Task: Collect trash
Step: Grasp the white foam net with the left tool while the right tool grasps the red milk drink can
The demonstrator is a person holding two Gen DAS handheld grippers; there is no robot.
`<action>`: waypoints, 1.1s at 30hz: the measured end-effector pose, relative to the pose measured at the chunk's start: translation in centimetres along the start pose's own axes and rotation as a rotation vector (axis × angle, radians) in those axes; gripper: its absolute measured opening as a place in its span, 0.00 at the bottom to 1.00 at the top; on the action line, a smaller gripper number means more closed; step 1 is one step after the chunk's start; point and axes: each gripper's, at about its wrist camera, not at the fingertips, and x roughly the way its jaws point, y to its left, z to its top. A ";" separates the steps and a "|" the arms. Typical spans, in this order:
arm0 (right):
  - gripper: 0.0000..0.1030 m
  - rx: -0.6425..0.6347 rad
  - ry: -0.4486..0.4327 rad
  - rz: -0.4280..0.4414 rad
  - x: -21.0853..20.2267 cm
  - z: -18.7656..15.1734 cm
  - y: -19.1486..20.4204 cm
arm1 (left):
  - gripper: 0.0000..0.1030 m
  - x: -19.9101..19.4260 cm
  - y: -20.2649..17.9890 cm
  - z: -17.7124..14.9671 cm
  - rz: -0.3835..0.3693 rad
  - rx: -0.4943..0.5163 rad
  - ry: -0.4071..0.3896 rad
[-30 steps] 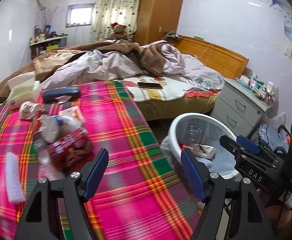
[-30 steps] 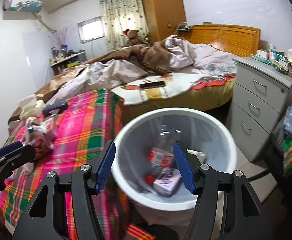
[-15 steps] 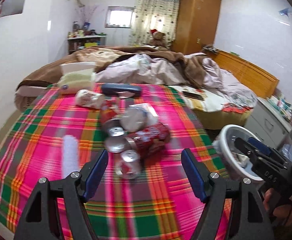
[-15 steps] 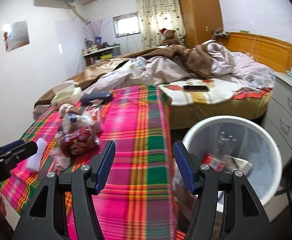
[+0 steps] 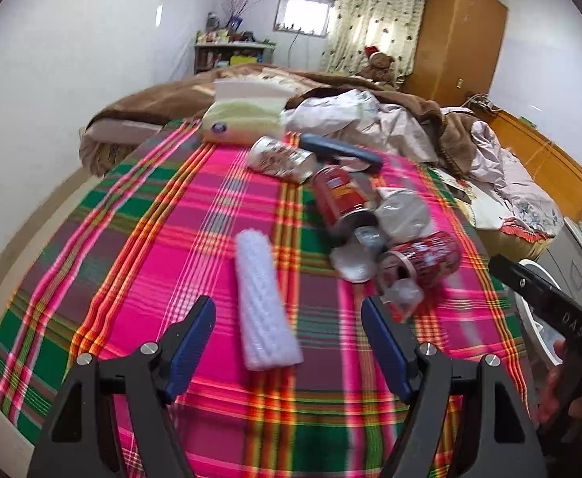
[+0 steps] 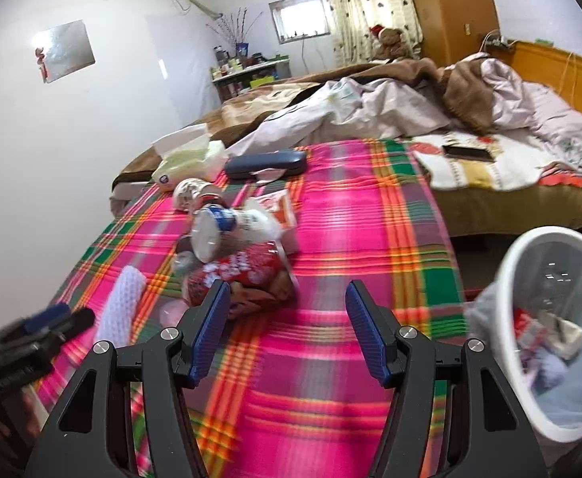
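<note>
Ahead of the left hand-held gripper [image 5: 287,336], whose blue pads stand apart with nothing clamped, a white foam net sleeve [image 5: 265,300] lies on the plaid-covered worktop [image 5: 139,239], its near end just between the fingertips and its long axis running away from them. Beyond it and to the right is a heap of trash: a red can [image 5: 341,195] lying on its side with its open end toward the gripper, a second red can [image 5: 426,257] lying crosswise, a white patterned can [image 5: 281,158] and what looks like crumpled clear plastic, blurred. Farther off sit a dark blue case [image 5: 341,150] and a tissue pack [image 5: 243,121].

The right hand-held gripper [image 6: 287,326] is likewise parted and empty, over bare cloth; the heap lies ahead to its left, the nearest red can just beside its left fingertip. To its right, off the worktop's edge, stands a white waste bin [image 6: 510,263] with scraps inside.
</note>
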 end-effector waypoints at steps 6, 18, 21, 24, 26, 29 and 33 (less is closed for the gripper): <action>0.60 0.058 0.065 0.029 2.6 0.5 1.1 | 0.75 1.8 1.8 -0.2 0.009 -0.024 0.054; 0.68 0.117 0.137 -0.042 5.9 1.6 2.2 | 0.75 4.4 2.7 0.1 -0.030 -0.035 0.119; 0.68 0.090 0.153 -0.055 6.4 1.4 2.9 | 0.75 4.9 2.9 0.2 -0.028 -0.035 0.132; 0.69 0.051 0.171 -0.034 6.5 1.2 3.3 | 0.75 4.9 3.0 0.3 -0.026 -0.033 0.134; 0.69 0.007 0.188 -0.052 6.4 1.0 3.6 | 0.75 4.9 3.1 0.3 -0.016 -0.034 0.141; 0.69 -0.078 0.205 -0.098 5.8 0.5 3.9 | 0.75 4.9 3.2 0.3 -0.016 -0.033 0.142; 0.69 -0.134 0.192 -0.134 5.1 0.0 3.6 | 0.75 5.2 3.1 0.5 -0.014 -0.032 0.145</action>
